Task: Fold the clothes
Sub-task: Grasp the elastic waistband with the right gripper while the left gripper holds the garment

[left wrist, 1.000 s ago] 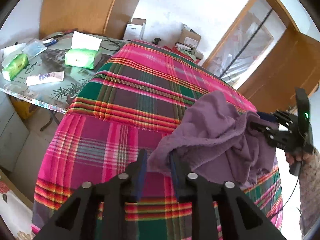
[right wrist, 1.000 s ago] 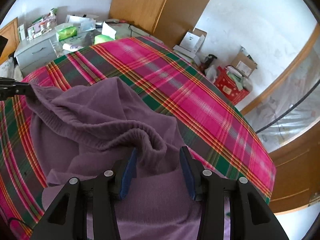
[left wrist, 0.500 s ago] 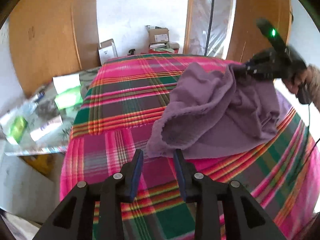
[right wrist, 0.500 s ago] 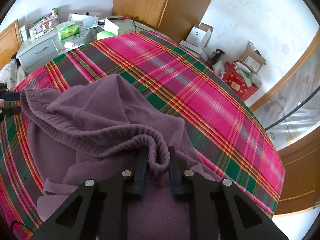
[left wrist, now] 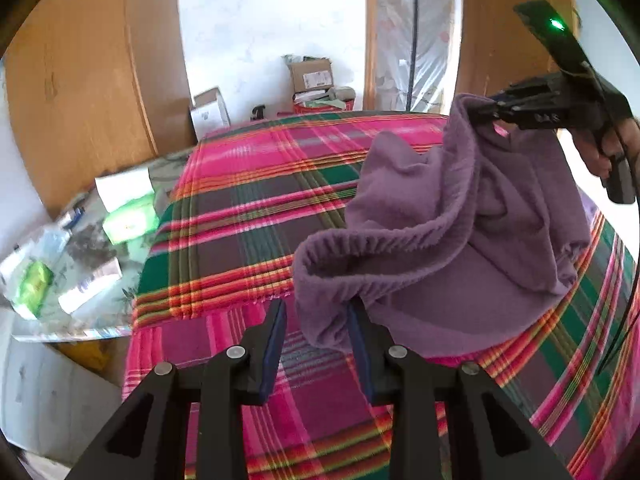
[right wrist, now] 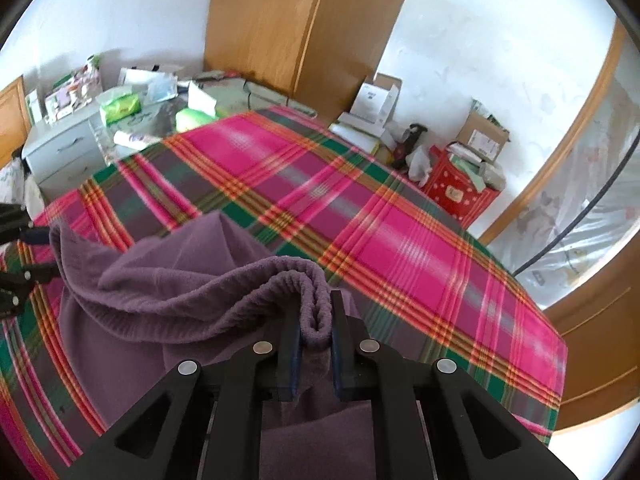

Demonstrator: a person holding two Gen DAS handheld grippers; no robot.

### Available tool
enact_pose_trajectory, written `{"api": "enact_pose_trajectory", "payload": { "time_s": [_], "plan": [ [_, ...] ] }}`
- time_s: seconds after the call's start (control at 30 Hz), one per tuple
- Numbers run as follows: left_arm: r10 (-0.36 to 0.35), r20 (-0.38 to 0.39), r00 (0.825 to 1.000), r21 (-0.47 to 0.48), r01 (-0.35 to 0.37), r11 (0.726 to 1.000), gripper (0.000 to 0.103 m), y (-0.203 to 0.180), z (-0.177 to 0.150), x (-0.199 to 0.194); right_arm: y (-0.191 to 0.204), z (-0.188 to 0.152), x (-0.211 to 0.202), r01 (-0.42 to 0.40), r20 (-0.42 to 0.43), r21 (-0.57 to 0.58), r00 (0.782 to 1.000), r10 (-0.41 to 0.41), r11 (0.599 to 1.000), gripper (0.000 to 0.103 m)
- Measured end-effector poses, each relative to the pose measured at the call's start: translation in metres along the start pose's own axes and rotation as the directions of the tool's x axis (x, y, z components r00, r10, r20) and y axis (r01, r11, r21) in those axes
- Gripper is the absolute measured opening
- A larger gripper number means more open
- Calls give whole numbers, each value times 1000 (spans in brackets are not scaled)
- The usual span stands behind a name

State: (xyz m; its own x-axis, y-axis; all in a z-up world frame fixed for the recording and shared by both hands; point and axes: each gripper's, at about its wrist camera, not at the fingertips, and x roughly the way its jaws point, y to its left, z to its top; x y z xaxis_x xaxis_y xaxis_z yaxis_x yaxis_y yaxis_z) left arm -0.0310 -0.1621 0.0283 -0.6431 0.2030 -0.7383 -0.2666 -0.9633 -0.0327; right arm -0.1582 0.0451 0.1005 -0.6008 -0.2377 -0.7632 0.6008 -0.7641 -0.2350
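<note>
Between the right gripper's (right wrist: 314,334) closed-down fingers sits the ribbed waistband of a soft purple fleece garment (left wrist: 460,240), draped over the plaid bedspread (right wrist: 360,216). Limp, light fabric; the left gripper (left wrist: 316,334), spread wide, straddles the waistband's opposite corner without pinching it.

A plain purple garment (left wrist: 460,240) lies on a plaid bedspread (left wrist: 256,216) (pink, green, orange stripes).

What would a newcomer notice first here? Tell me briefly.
First, the purple garment, bunched on the bright pink plaid bedcover and lifted at one side. The right gripper is clamped on its ribbed waistband, while the left gripper stands open around the band's other end. Behind, a cluttered side table sits beside a wooden wardrobe.
</note>
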Motion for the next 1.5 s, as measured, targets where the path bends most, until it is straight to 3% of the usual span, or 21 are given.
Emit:
{"api": "enact_pose_trajectory", "payload": {
  "time_s": [0.23,0.37,0.5,0.77,0.8,0.87,1.0,1.5],
  "plan": [
    [-91,18,996,9,91,996,37,-1,-2,-1,1,1,6,-2,-13,8,1000,2,1000,11],
    [-87,22,996,-43,88,995,39,9,2,5,0,-2,11,-16,-22,22,1000,17,1000,12],
    [-50,-12,999,-33,49,998,39,7,4,12,1,-5,13,-21,-33,16,999,22,1000,12],
    [-101,-13,995,-88,99,991,39,17,8,19,1,-7,18,-34,-34,25,999,35,999,12],
    [-115,-14,993,-98,113,989,38,18,8,19,1,-7,18,-34,-32,26,999,35,999,12],
    [-148,-9,989,-119,146,982,20,20,8,19,0,-7,17,-28,-23,26,999,29,999,12],
    [-145,24,989,-148,147,978,8,21,6,7,1,-4,12,-22,0,26,1000,22,999,12],
    [-106,181,978,-254,150,956,5,19,-19,-67,18,30,-52,31,200,17,979,-34,999,11]
  ]
}}
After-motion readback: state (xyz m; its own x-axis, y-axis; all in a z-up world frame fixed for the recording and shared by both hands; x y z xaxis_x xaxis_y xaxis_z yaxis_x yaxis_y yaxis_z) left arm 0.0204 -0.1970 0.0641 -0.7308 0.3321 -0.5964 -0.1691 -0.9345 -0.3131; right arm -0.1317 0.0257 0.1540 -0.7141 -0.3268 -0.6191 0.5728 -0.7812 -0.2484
